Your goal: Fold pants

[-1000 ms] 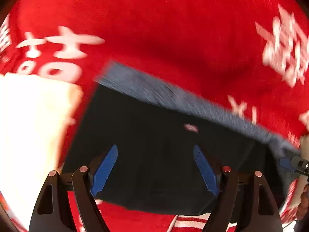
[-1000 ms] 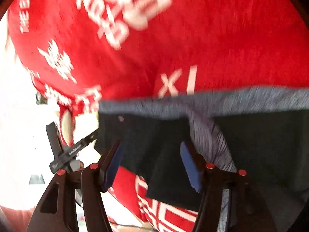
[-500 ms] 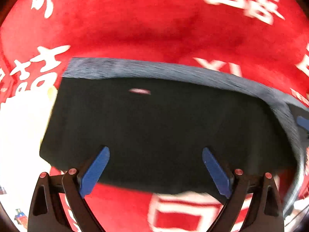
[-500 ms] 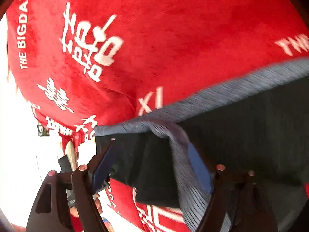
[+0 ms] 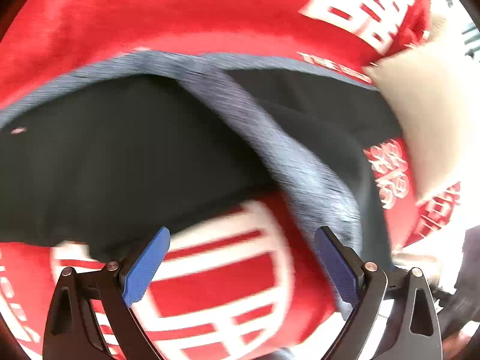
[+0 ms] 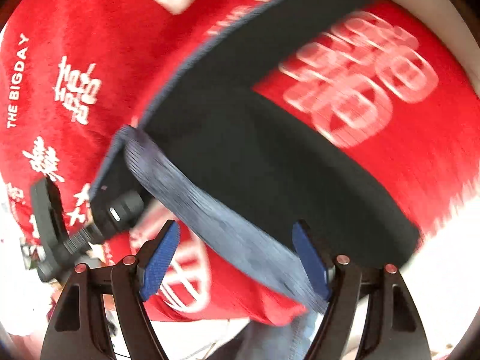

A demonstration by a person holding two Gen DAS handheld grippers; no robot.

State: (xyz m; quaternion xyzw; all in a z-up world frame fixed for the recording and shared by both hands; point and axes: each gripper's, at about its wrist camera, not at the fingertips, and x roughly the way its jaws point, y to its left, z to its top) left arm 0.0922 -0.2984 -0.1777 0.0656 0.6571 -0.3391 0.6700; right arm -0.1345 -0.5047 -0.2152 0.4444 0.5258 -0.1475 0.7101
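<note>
Black fabric pants with a grey waistband (image 5: 126,162) lie on the red blanket with white lettering (image 6: 90,69), now showing both legs splayed, unlike before. Left tongs (image 5: 240,267) and right tongs (image 6: 237,261) hang released above. "THE BIGDAY" is readable.

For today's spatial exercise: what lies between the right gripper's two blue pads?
In the right wrist view, the pants' grey waistband crosses the open right gripper, with red blanket beneath.
</note>
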